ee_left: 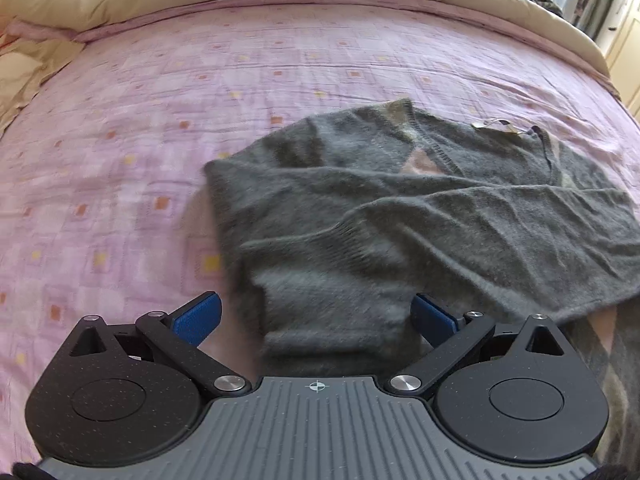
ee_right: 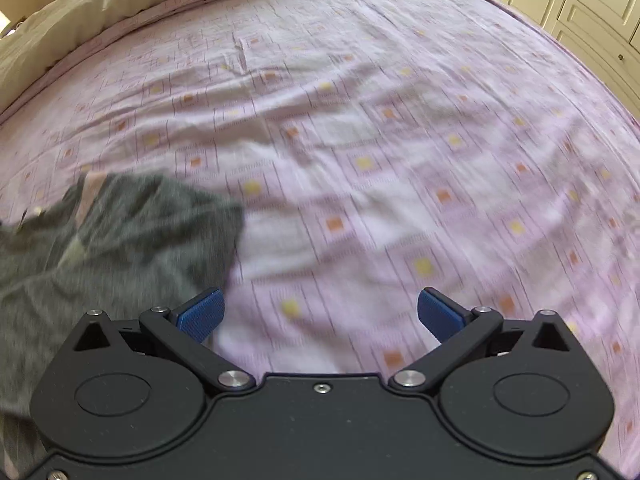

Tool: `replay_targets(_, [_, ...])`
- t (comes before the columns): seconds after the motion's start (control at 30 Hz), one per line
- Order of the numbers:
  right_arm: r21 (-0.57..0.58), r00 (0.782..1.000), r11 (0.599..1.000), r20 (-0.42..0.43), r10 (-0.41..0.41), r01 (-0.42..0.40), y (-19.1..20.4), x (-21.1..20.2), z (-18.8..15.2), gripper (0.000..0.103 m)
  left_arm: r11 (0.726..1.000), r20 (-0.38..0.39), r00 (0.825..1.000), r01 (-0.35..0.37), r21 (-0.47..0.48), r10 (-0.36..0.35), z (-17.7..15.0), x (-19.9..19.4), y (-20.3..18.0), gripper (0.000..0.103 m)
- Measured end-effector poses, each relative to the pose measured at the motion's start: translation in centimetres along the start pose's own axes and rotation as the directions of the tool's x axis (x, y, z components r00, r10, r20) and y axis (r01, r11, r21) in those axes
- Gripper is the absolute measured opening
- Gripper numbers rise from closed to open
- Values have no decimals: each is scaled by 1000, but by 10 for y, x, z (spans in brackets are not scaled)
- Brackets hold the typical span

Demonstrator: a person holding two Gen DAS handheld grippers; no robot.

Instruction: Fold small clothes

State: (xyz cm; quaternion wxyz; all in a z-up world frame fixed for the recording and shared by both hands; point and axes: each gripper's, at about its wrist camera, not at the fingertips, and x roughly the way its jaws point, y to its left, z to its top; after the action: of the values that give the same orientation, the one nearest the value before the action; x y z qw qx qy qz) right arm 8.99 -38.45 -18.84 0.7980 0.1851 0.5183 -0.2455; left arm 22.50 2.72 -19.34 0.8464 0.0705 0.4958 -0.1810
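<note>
Both claws gape empty — left claw (ee_left: 316, 314) over the near hem of the fuzzy grey knitted sweater (ee_left: 400, 216) on the pink patterned bedsheet (ee_left: 120, 140), right claw (ee_right: 320, 312) beside it (garment at nine o'clock) — so a shallow pinch might snag one layer and undo the crossed sleeves.

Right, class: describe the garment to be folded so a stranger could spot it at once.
Start from the bed with the pink patterned sheet. On it lies a grey sweater, sleeves crossed over its front. It is the only dark, fuzzy knit on the sheet.

Grey sweater (ee_left: 400, 216); pink, square-patterned bedsheet (ee_left: 160, 120)
</note>
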Motion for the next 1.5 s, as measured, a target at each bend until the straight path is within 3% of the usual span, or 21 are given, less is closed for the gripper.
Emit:
replay_targets(0.23, [-7,996,1000,-86,28,-29,-1,-21,-71,102,995,-64,998,-15,-94,9,-42,-20,32,102])
replay_targets(0.4, [9,995,999,-88,42,-41,-1,-39,-110,102,994,-99,995,-5,-107,-5,-71,-33,42,102])
replay_targets(0.6, [-1,995,999,-94,32,-32,7,-53,-145,102,998,-112,994,14,-54,-20,-98,-42,40,102])
replay_targets(0.73, [13,996,1000,-84,9,-8,6,-60,-164,102,1000,-88,996,9,12,-8,-107,-42,35,103])
replay_targets(0.9, [65,999,998,-44,20,-17,0,-69,-186,102,1000,-56,998,4,26,-3,-112,-42,35,103])
replay_targets(1.1, [-54,999,998,-48,13,-15,11,-72,-203,103,1000,3,1000,-3,24,3,-120,-45,33,103])
replay_targets(1.27, [-26,996,998,-66,58,-59,3,-73,-207,103,1000,-15,1000,-7,1,7,-121,-49,32,102])
replay_targets(1.5, [-226,995,970,-68,79,-93,8,-76,-221,103,997,-45,997,-57,-52,54,-159,-76,20,101])
